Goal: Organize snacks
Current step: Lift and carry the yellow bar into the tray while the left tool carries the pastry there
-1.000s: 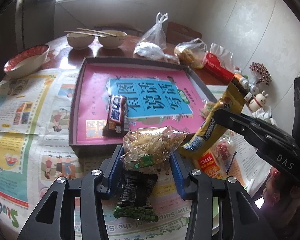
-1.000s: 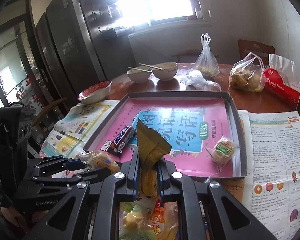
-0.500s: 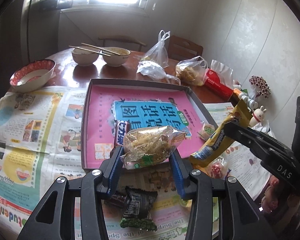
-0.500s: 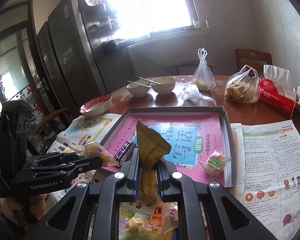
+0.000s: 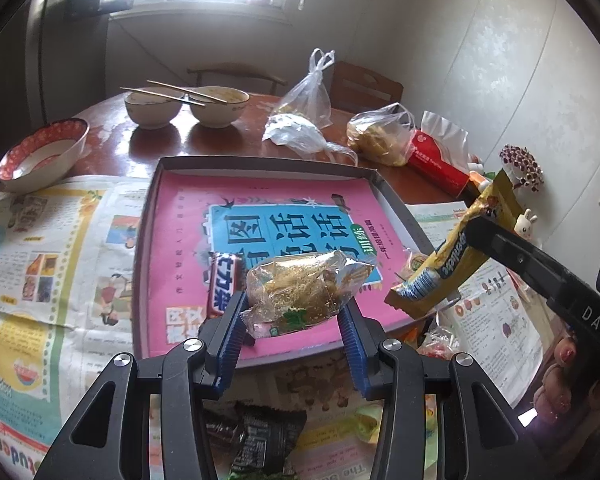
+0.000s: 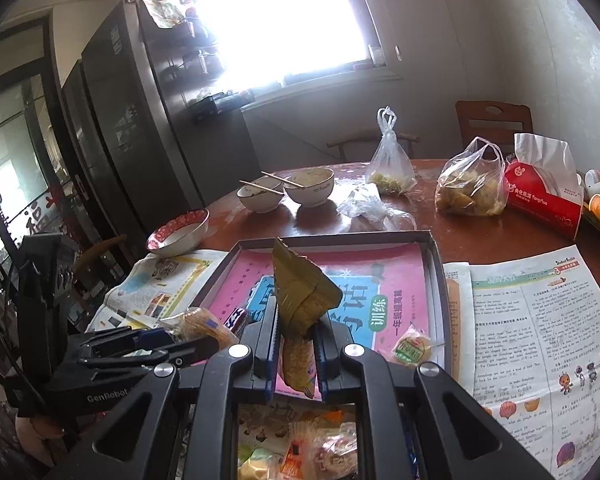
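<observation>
My left gripper (image 5: 294,312) is shut on a clear-wrapped golden pastry (image 5: 306,286), held above the near edge of the grey box lid (image 5: 268,162) lined with a pink and blue book cover. A chocolate bar (image 5: 224,286) lies inside the lid just left of the pastry. My right gripper (image 6: 296,334) is shut on a yellow snack packet (image 6: 300,292) that stands upright between its blue pads; in the left wrist view the same yellow packet (image 5: 456,252) hangs at the lid's right side. A small round green-labelled snack (image 6: 412,346) lies in the lid's near right corner.
Loose snacks lie on the newspaper (image 5: 52,248) below both grippers, among them a dark wrapper (image 5: 268,444). Beyond the lid stand two bowls with chopsticks (image 5: 184,106), a red-rimmed bowl (image 5: 40,154), plastic bags (image 6: 470,188) and a red tissue pack (image 6: 544,196). A hand (image 5: 568,384) holds the right gripper's handle.
Both grippers have risen with their snacks and moved back from the table a little; the lid and the loose snacks on the newspaper now sit lower and farther off.
</observation>
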